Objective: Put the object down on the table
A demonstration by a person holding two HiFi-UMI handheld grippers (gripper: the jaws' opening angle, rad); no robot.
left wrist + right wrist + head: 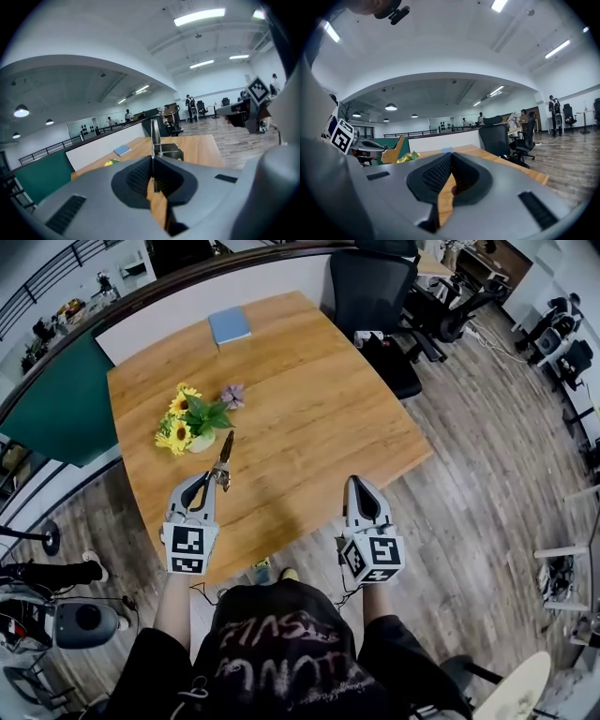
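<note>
Grips a metal tool point(224, 459) in the left hand-held gripper point(215, 482), jaws pinched tight, over the worktop point(309, 418). Just ahead: small vase point(201, 442) holding sunflowers point(179, 407) (one purple bloom point(232, 395) too). Holds the right hand-held gripper point(356, 486) closed on nothing.

One metal tool point(224, 457), one bouquet point(190, 420), one book point(230, 325)

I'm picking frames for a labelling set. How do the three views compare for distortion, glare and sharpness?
Head view: evenly lit, table sharp, edges bowed by the wide lens. Left gripper view: strong fisheye, dark corners, ceiling light blown out, metal tool sharp, the left gripper body soft. Right gripper view: same fisheye and vignette, right gripper slightly blurred.
</note>
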